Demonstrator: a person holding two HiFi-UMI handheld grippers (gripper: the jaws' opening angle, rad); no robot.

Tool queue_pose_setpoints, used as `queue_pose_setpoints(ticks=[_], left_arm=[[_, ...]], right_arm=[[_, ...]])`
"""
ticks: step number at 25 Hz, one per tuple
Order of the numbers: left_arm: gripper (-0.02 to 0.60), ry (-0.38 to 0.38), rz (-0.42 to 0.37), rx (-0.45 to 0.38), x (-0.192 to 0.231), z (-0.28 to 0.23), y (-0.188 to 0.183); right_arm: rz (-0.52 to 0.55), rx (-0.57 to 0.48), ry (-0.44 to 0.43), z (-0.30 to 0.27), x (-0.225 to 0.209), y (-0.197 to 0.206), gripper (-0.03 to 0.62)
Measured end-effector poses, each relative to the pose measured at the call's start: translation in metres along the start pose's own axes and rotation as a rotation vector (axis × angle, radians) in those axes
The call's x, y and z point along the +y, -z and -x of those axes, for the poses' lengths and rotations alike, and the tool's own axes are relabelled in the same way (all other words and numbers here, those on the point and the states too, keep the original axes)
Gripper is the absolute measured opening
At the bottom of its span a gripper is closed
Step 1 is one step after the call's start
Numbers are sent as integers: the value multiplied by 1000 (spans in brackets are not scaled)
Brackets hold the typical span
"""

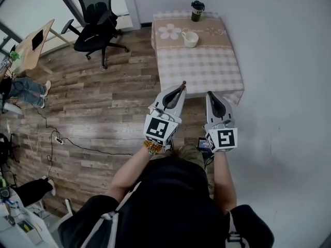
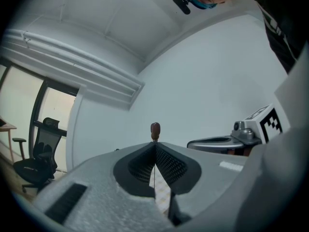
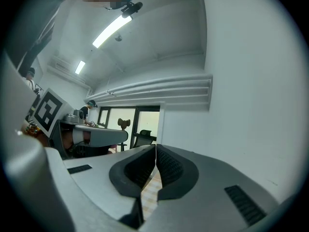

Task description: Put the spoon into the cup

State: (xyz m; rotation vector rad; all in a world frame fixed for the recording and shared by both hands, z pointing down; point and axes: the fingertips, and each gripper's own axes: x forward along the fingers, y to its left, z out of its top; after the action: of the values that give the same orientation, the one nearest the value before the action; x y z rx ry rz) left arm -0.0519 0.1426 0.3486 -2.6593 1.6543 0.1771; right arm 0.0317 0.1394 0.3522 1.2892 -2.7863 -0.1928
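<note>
A white cup [image 1: 190,39] stands on the far part of a small table [image 1: 207,68] covered with a checked cloth. My left gripper [image 1: 180,88] hovers at the table's near edge, shut on the spoon [image 1: 183,83]. Only the spoon's brown rounded end [image 2: 155,129] sticks out past the closed jaws [image 2: 155,145]; the rest of it is hidden. My right gripper [image 1: 211,94] is beside it to the right, also at the near edge, with its jaws [image 3: 155,149] pressed together and nothing seen between them. Both grippers are well short of the cup.
A dark lidded mug [image 1: 197,10] stands at the table's far edge behind the cup. A black office chair [image 1: 98,19] is on the wooden floor to the left, with a wooden desk [image 1: 31,48] and a seated person's legs [image 1: 23,89] further left. A white wall borders the right side.
</note>
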Motion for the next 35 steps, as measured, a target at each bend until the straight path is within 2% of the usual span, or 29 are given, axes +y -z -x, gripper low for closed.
queue_pose_setpoints(ticks=[8,18,25,30,35], left_arm=[[11,-9,21,41,34,-51,28],[11,-52,-25,70,87,-152,34],[11,-75,-88,94,113,-229,32],[11,-79,-76,117,125,-276,47],[11,-90,-86,139,134,-310,67]], right_arm=[[-62,9,34,-53,-44,23,9],[-107,27,34,-129,-132,48,9],[-119,-24,-17,-168,-195,50,9],[-143,-34,-26,-184,-237,62,9],[-154,2,-46,-200,-265,87,9]])
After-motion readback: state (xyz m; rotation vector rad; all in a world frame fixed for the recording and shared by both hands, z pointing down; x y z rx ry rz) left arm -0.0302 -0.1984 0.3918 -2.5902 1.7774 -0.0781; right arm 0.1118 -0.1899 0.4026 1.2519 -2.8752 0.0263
